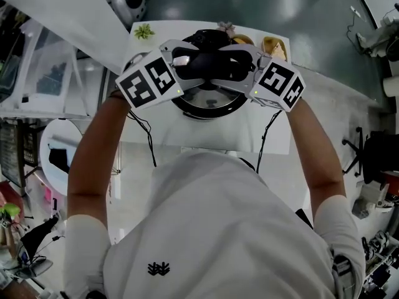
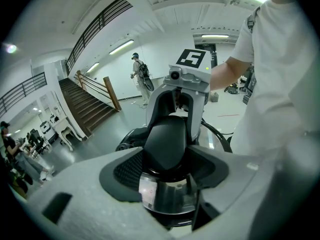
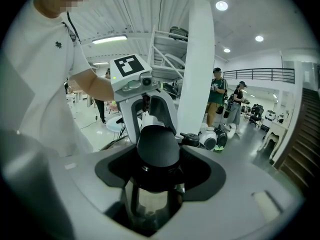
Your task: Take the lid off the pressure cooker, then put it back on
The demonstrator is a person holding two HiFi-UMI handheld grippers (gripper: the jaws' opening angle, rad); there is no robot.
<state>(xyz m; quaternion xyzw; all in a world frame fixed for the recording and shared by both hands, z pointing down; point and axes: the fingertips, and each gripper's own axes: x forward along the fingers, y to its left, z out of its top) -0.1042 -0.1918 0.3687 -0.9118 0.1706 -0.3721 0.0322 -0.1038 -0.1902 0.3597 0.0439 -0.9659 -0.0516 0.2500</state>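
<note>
Left claw (image 2: 168, 159) closed tight on the left end of the long black plastic handle (image 1: 212, 64) of the round steel pressure cooker lid (image 1: 209, 101). Lid lies over the middle of the white worktop (image 1: 206, 136), toward its far edge; seated or raised cannot be told. Right claw (image 3: 157, 156) closed tight on the handle's right end, opposite the left claw.

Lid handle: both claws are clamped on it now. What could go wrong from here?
1. The left claw and right claw grip opposite ends of the lid handle; if one hand leads, the lid may tilt and jam.
2. The handle ends look smooth and rounded, so a claw might slip off.
3. Small dishes sit just behind; a swung lid could hit them.
</note>
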